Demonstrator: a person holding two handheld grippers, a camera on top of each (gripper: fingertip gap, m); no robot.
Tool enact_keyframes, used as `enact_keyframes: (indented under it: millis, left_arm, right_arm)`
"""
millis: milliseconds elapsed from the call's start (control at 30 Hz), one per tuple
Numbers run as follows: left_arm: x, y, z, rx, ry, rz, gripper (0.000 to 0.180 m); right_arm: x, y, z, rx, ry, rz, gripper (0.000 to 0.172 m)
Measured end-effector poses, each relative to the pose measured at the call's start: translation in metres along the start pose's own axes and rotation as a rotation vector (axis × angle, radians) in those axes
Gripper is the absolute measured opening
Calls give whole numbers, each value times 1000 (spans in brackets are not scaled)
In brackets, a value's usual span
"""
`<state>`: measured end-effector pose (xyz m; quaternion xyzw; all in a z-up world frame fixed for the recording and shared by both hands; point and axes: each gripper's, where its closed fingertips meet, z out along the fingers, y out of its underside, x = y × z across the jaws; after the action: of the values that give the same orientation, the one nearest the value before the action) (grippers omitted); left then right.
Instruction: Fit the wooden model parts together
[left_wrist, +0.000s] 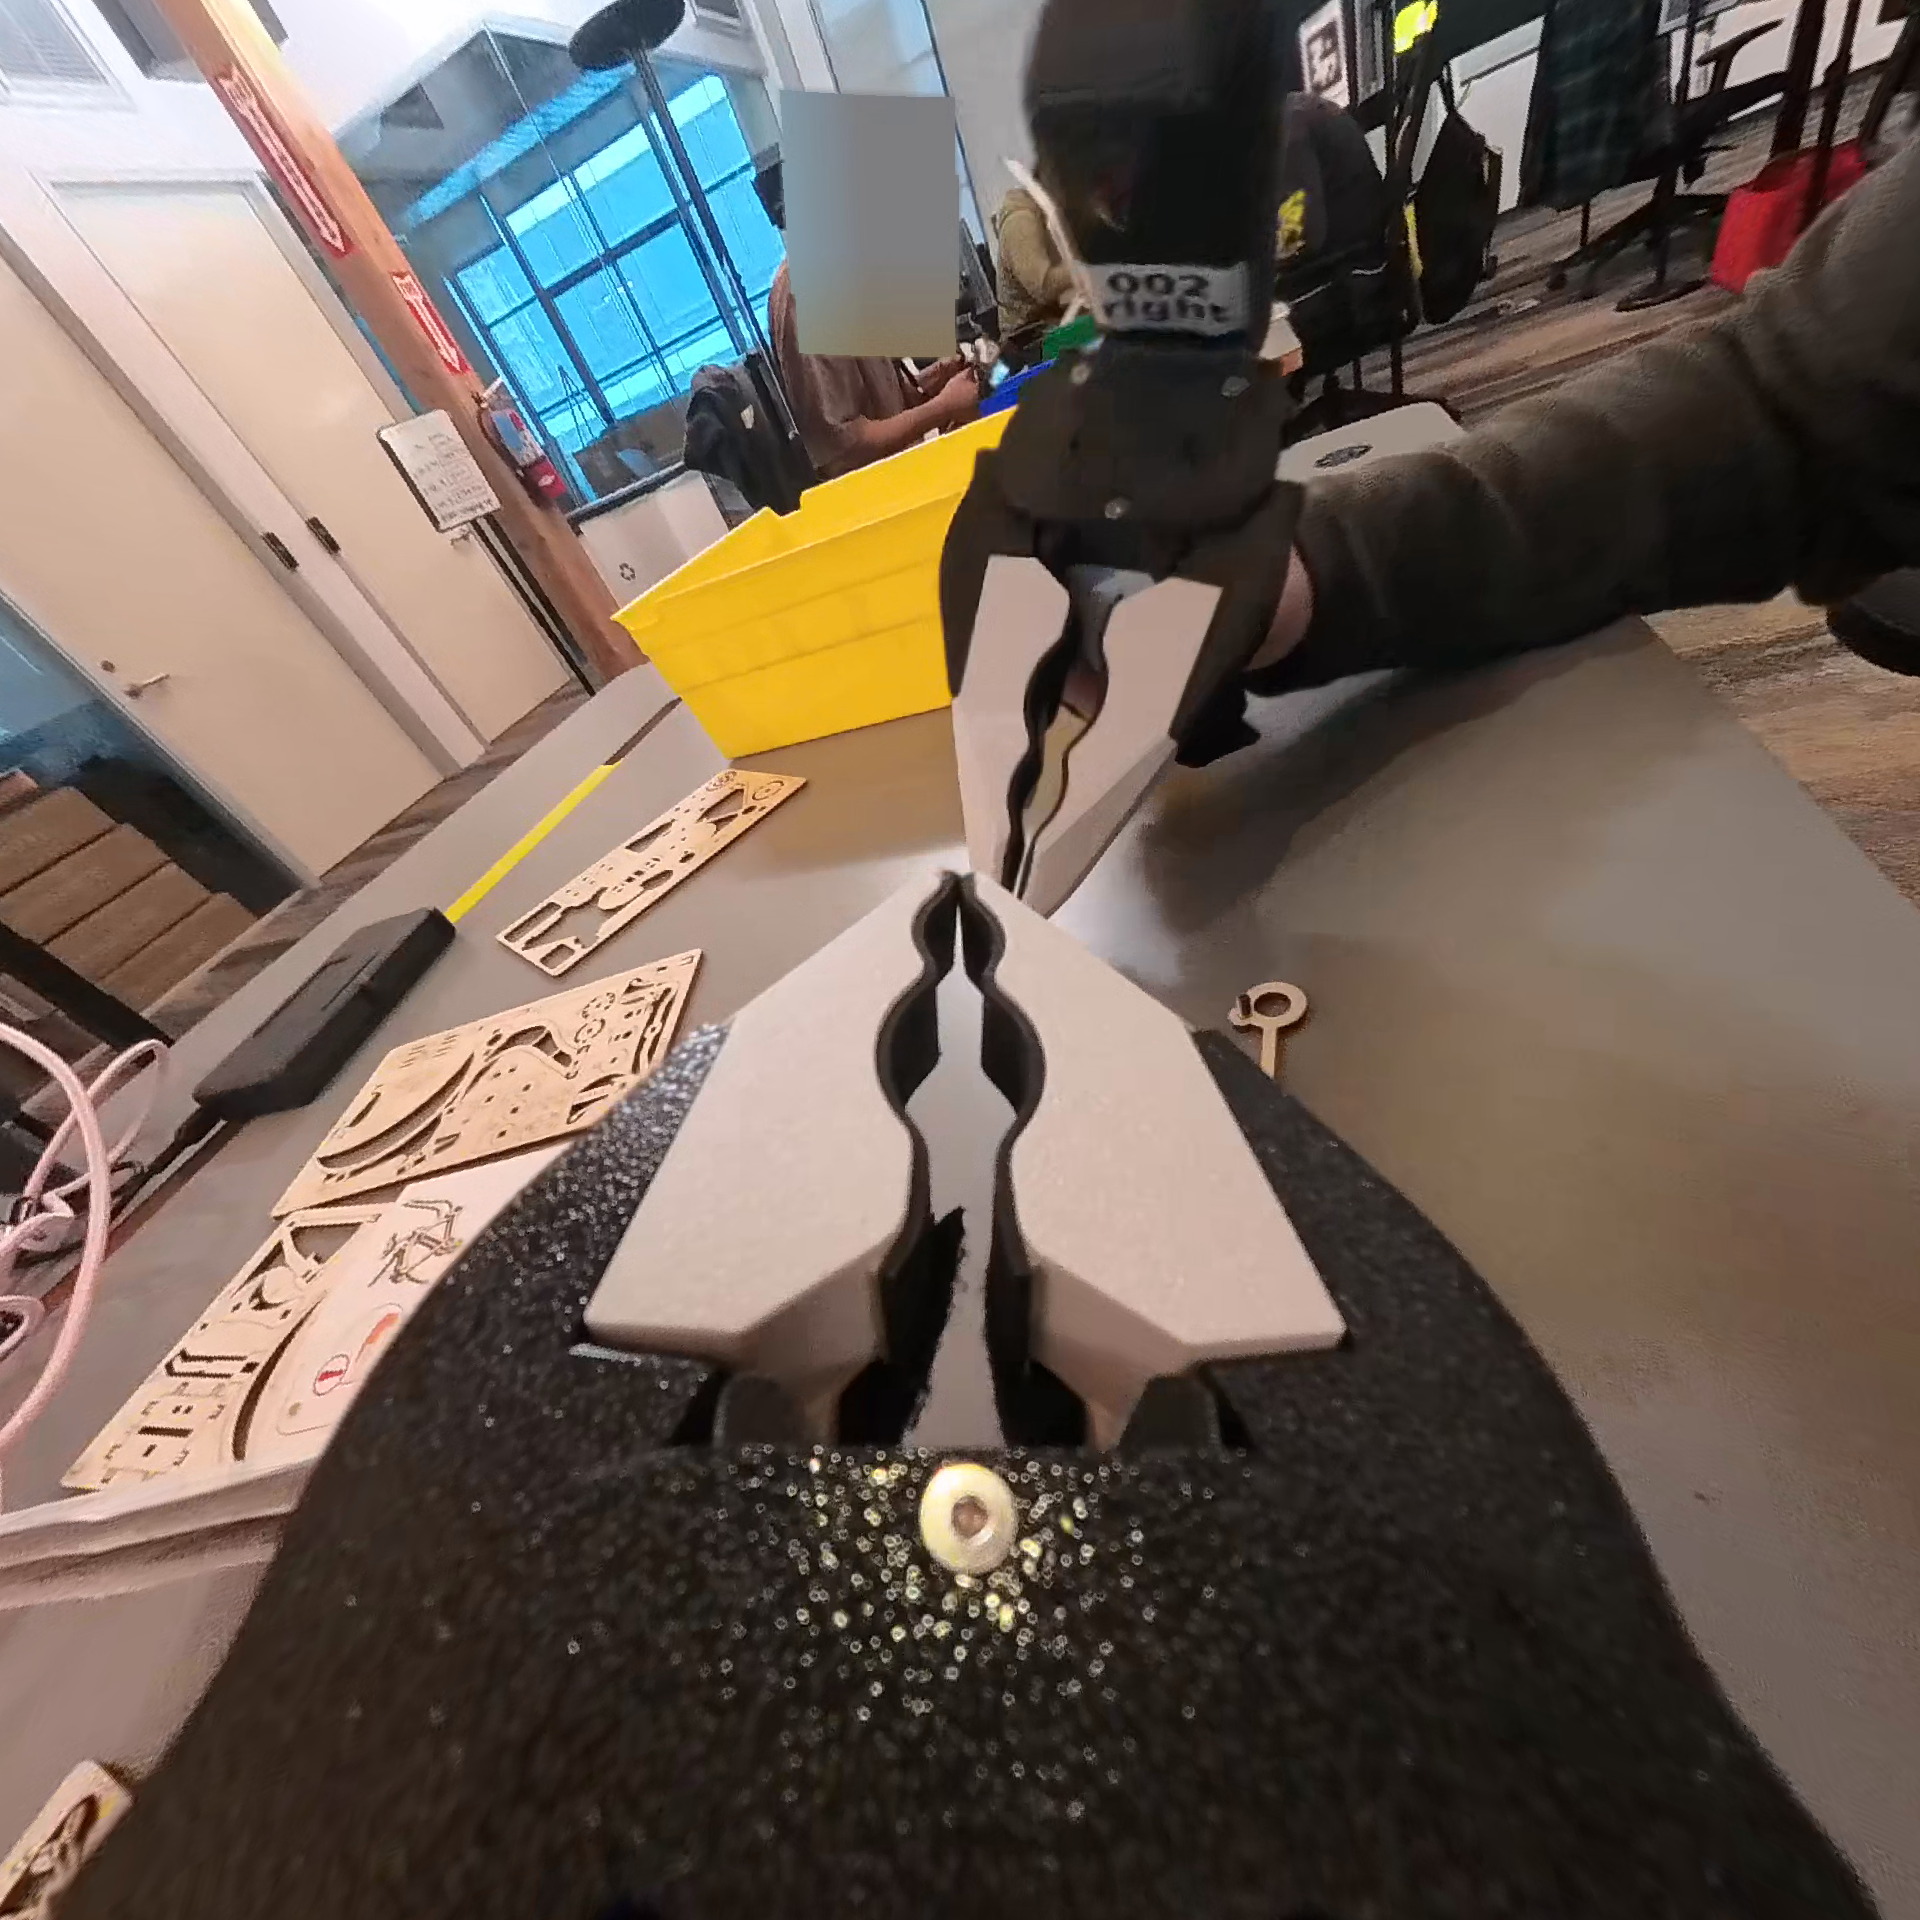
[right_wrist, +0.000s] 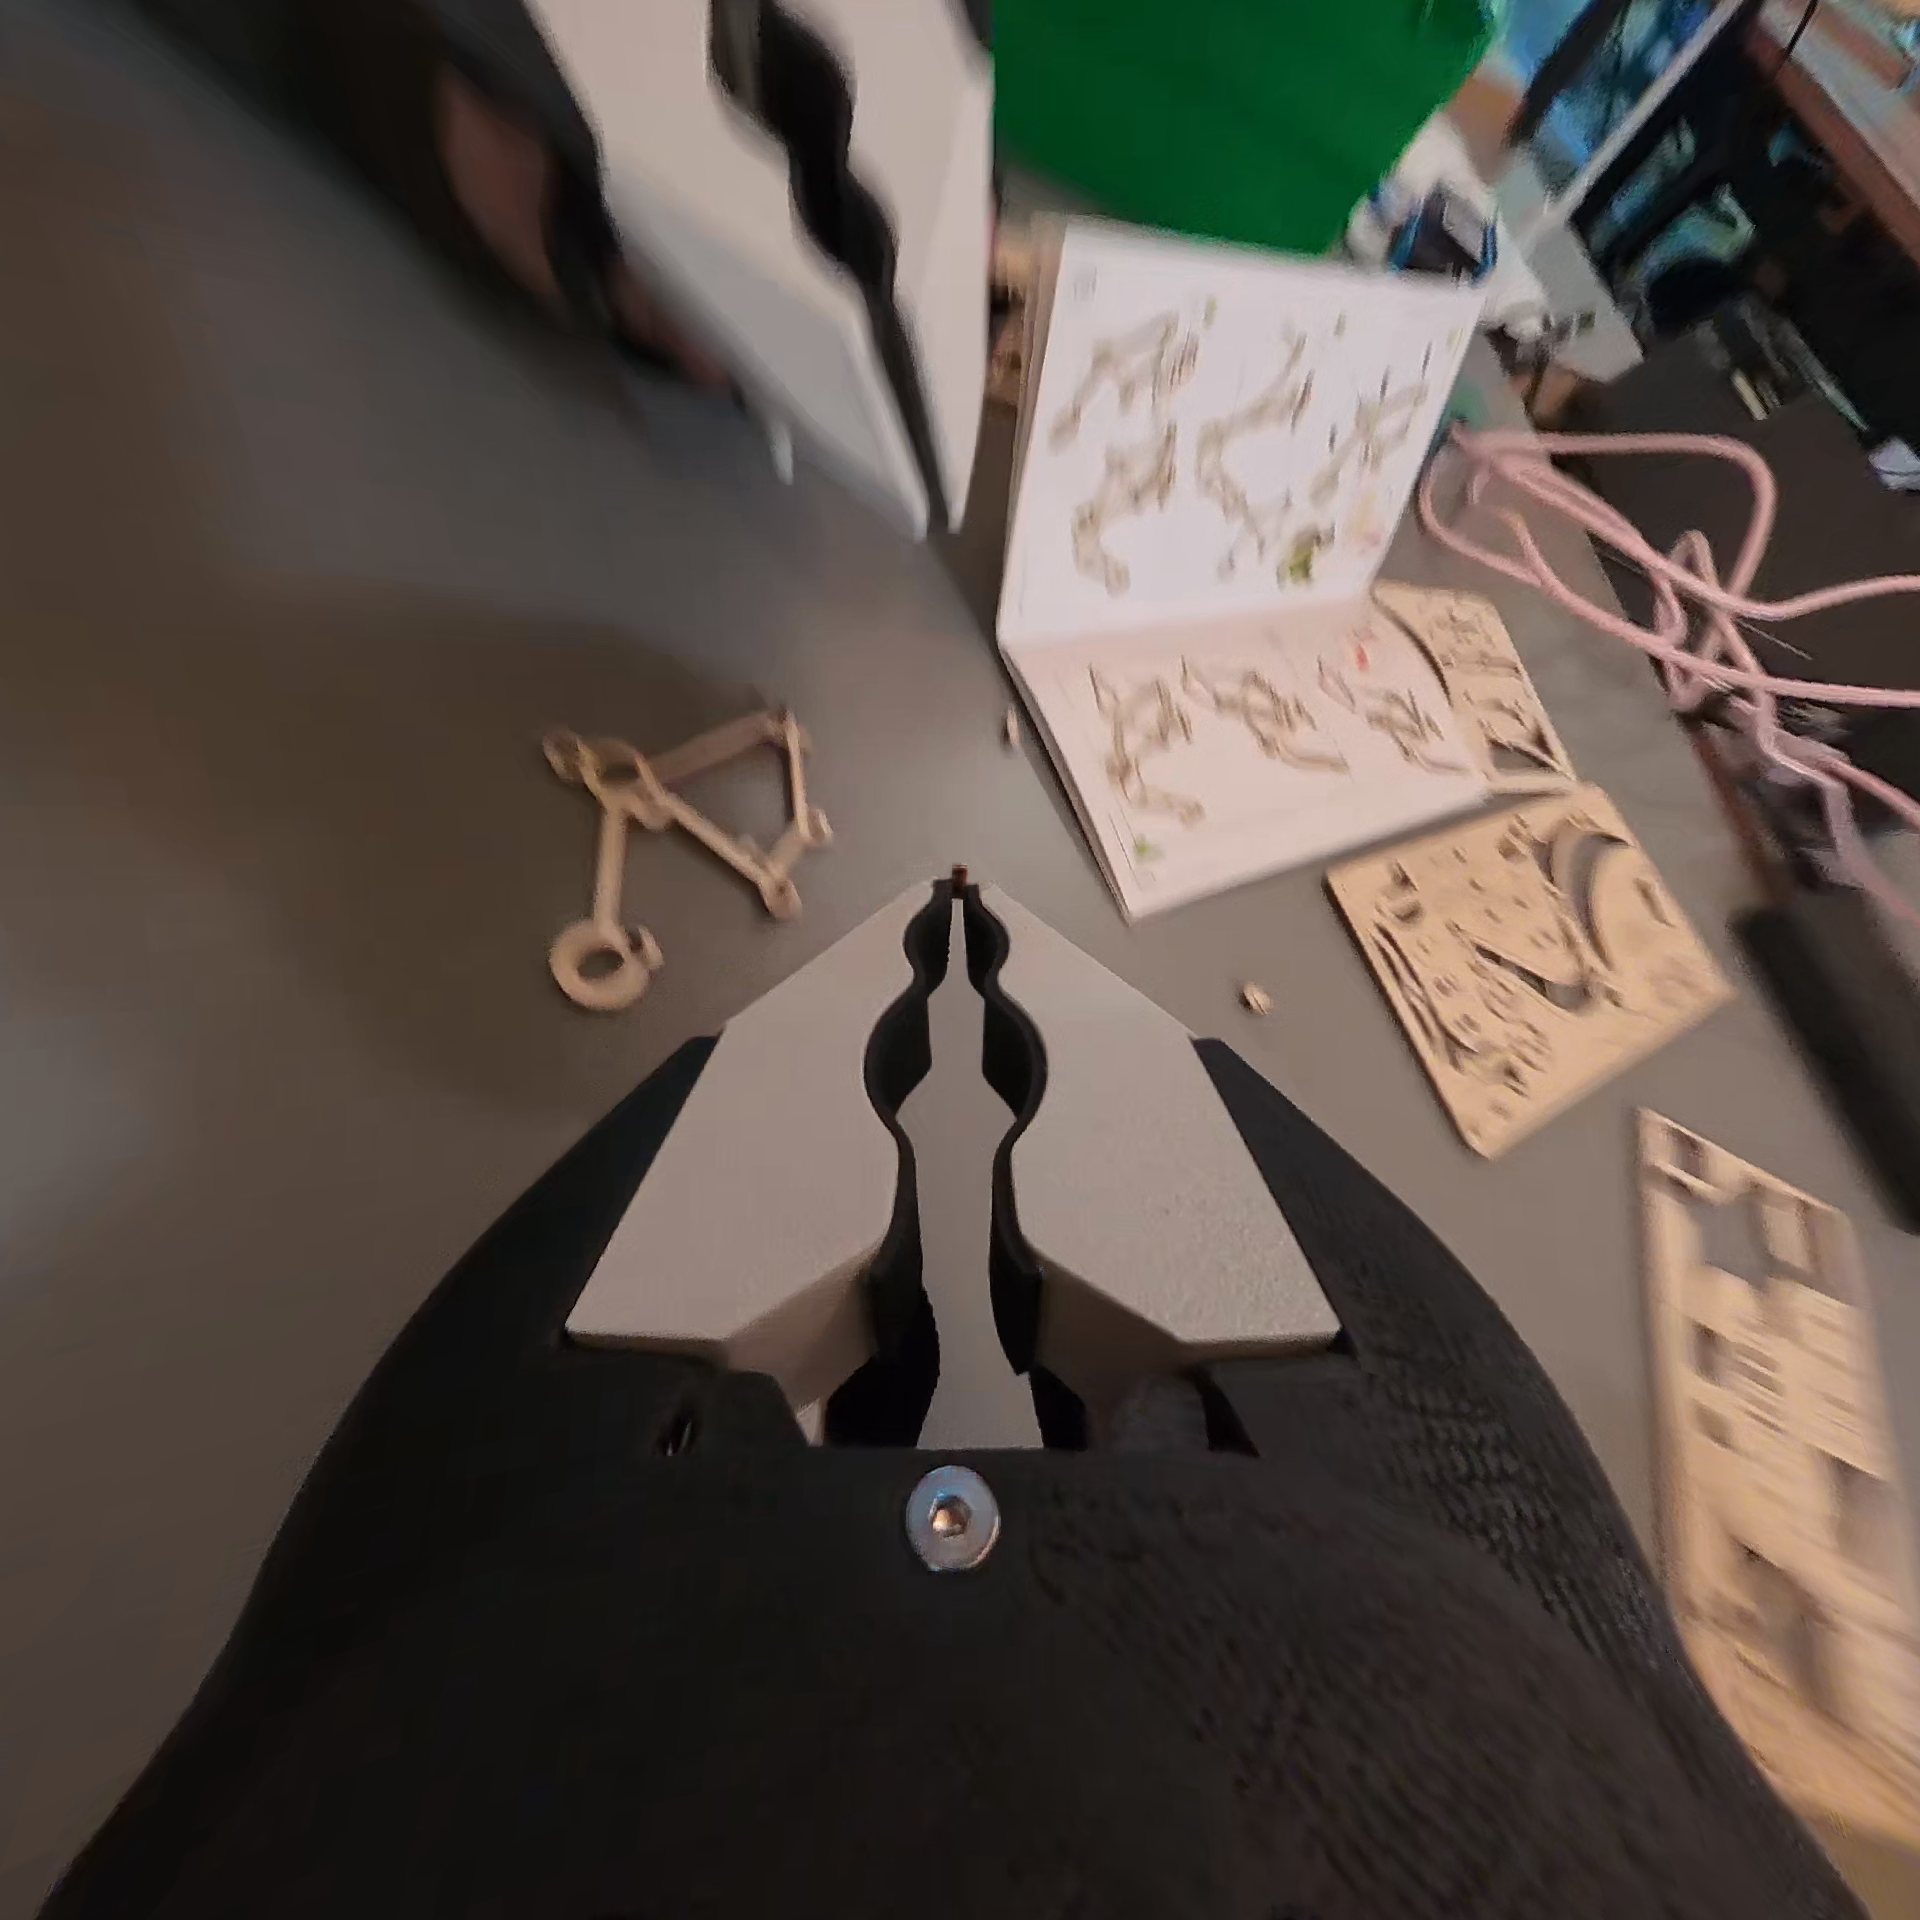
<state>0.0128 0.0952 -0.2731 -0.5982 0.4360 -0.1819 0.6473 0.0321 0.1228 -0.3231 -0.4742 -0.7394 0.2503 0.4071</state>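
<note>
My right gripper (right_wrist: 957, 902) is shut on a tiny dark brown wooden piece (right_wrist: 958, 879) that pokes out of its fingertips. It hovers over the grey table (right_wrist: 312, 623), just right of a partly built wooden frame (right_wrist: 675, 821) with a ring end. My left gripper (left_wrist: 958, 885) is shut, and nothing shows between its fingertips. The right gripper also shows in the left wrist view (left_wrist: 1021, 881), pointing down with its tips close to my left tips. The frame's ring end (left_wrist: 1270, 1013) lies to the right there. The left gripper shows blurred at the top of the right wrist view (right_wrist: 925, 499).
Several punched-out wooden sheets (left_wrist: 499, 1091) lie at the left, with a yellow bin (left_wrist: 810, 613) behind them. An open instruction booklet (right_wrist: 1226, 520), a small loose wooden bit (right_wrist: 1257, 997), more sheets (right_wrist: 1527, 966) and pink cables (right_wrist: 1662, 582) lie to the right. A person sits behind the table. Left tips to right tips: about 6 centimetres. The small loose wooden bit (right_wrist: 1257, 997) sits 10 centimetres or so from the ends of my right fingers.
</note>
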Motion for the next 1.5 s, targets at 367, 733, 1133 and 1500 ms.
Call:
enact_keyframes:
  millis: [367, 733, 1133, 1500]
  left_arm:
    - [-6, 4, -1, -16, -14, -50, 0]
    - [35, 1, 9, -28, 163, 113, 22]
    - [43, -16, 0, -11, -12, 660, 8]
    - [48, -10, -1, -37, -25, 846, 10]
  right_arm:
    - [-10, 35, 7, -184, -72, -43, 0]
    - [-25, -36, -15, 329, -516, 600, 0]
    - [-44, -65, -38, 466, -1044, 1060, 0]
    - [-50, -59, -30, 371, -1107, 1229, 0]
